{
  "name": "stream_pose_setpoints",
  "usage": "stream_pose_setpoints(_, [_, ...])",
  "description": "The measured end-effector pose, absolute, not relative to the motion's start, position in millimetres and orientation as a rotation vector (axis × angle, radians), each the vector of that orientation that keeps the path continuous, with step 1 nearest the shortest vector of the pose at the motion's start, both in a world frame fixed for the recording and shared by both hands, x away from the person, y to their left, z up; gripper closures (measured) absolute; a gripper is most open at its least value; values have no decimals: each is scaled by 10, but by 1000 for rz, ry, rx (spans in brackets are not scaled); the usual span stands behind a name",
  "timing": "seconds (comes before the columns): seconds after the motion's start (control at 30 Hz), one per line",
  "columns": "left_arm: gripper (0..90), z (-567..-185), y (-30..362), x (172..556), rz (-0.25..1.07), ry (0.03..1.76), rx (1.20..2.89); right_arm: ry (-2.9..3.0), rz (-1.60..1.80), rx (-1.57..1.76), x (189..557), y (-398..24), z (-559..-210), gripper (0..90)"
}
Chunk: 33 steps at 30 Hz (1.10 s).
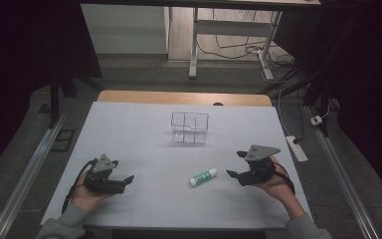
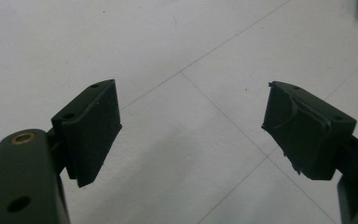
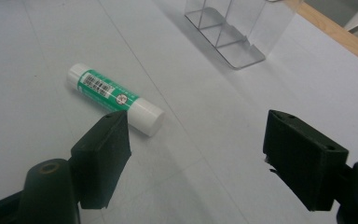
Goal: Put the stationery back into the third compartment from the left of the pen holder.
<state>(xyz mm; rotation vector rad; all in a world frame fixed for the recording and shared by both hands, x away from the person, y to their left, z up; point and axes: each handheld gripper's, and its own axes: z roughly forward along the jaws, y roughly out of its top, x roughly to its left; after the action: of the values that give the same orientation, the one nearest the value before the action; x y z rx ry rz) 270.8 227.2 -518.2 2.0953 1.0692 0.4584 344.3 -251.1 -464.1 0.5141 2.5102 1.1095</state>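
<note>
A green and white glue stick point(image 1: 203, 176) point(image 3: 114, 95) lies flat on the white table top point(image 1: 144, 144), right of the middle. My right gripper point(image 1: 235, 164) point(image 3: 196, 140) is held just to its right, pointing left at it. Its jaws stand wide apart with nothing between them, and the stick lies just beyond the left jaw in the right gripper view. My left gripper point(image 1: 126, 183) point(image 3: 191, 126) rests at the front left, pointing right. It is open over bare table in the left gripper view point(image 2: 191, 126).
A clear plastic organiser point(image 1: 189, 127) point(image 3: 228, 32) with compartments stands upright behind the middle of the table. The table's wooden back edge point(image 1: 184, 97) shows past the white sheet. A power strip point(image 1: 297, 148) lies on the floor at the right.
</note>
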Motion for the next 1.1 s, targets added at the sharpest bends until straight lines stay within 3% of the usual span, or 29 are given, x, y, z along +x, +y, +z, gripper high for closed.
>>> stream_pose_setpoints(1.1, [186, -5192, 2286, 2717, 448, 1070, 2093, 2640, 1049, 221, 3690, -2032, -4315, 223])
